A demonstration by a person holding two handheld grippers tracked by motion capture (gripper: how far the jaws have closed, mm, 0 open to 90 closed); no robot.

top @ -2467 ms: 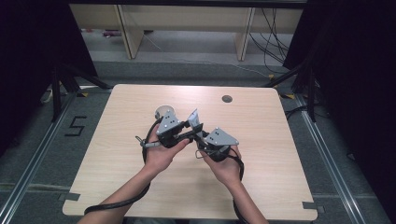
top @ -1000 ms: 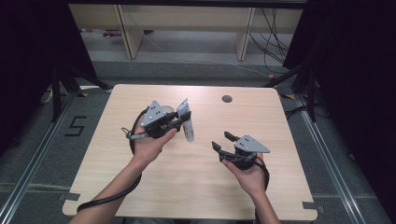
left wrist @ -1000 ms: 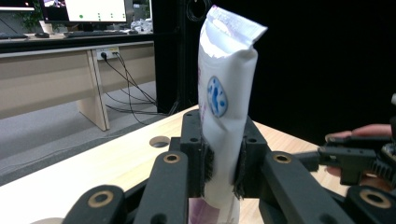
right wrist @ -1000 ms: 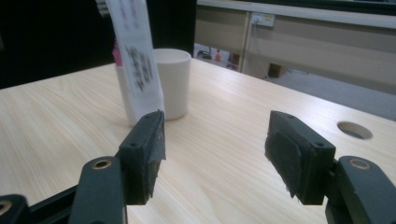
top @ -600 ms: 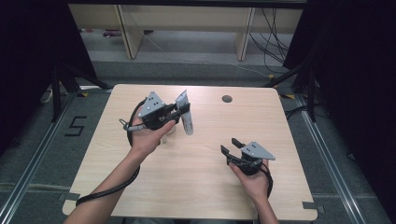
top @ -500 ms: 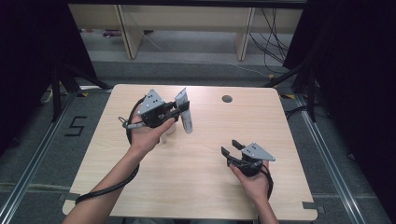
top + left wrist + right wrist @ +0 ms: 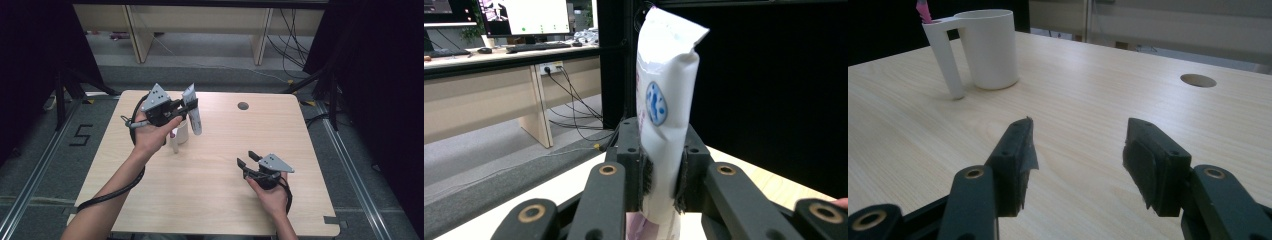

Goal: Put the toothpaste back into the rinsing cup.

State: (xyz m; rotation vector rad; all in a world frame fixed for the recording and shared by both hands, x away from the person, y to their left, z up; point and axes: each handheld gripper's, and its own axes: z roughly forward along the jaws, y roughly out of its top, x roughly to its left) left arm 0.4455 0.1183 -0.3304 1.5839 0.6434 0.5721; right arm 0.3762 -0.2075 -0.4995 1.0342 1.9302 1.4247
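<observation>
Vs the frame a second back: left tool (image 7: 192, 104) had carried the white squeeze tube with a blue round logo (image 7: 192, 116) up and over toward the white plastic cup with a straight side handle (image 7: 180, 134), now hanging just above and beside it at the far-left part of the bench. Right tool (image 7: 248, 160) had dropped lower and sat near the front right, well apart from the cup. Two and a half seconds back both tools were together mid-bench on the tube.

Light wood-grain bench (image 7: 210, 200): round cable hole (image 7: 243, 106) near the far edge, right of the tube.

Cup stood upright on the bench, handle reaching down to the surface. A pink item (image 7: 923, 11) stuck up at the handle side; couldn't tell what it was, or whether anything else sat inside the cup.

Tube: upright, crimped end up, clamped mid-body between the left tool's pads (image 7: 644, 172), which squeezed it in at the sides. Lower end hidden behind the jaws.

Right tool: jaws apart, had just been closing a little, nothing between them, pointed across bare bench toward the cup.

Around: pale desk legs and loose cables on the floor beyond the bench, black curtains either side. Nothing stood between tube and cup.
</observation>
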